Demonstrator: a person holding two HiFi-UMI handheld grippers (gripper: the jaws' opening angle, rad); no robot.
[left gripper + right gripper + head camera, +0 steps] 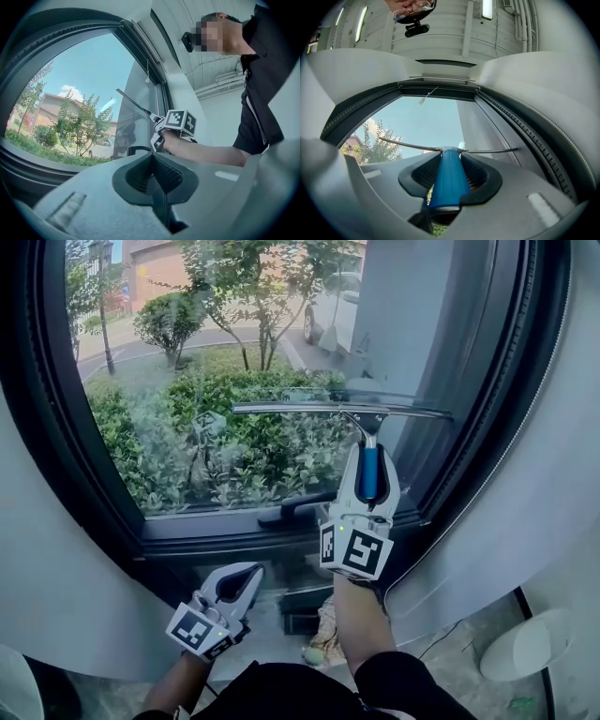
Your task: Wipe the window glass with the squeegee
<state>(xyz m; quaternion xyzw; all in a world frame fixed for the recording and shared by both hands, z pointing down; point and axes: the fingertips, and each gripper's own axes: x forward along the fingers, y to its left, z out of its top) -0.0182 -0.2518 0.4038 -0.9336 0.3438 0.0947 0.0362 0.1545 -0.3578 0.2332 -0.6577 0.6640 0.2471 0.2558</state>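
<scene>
The squeegee (368,470) has a blue handle and a long thin blade (342,410) lying flat across the window glass (234,381), about mid-height and right of centre. My right gripper (367,486) is shut on the blue handle (447,180), and the blade (440,149) spans the glass ahead of it. My left gripper (236,585) hangs low below the window sill, shut with nothing between its jaws. The left gripper view shows the squeegee blade (133,103) and the right gripper's marker cube (180,123) from the side.
A dark rounded window frame (281,531) surrounds the glass, with a black handle (295,510) on its lower bar. White curved walls (525,512) flank it. Shrubs, trees and a parked car lie outside. A white round object (530,645) sits on the floor at right.
</scene>
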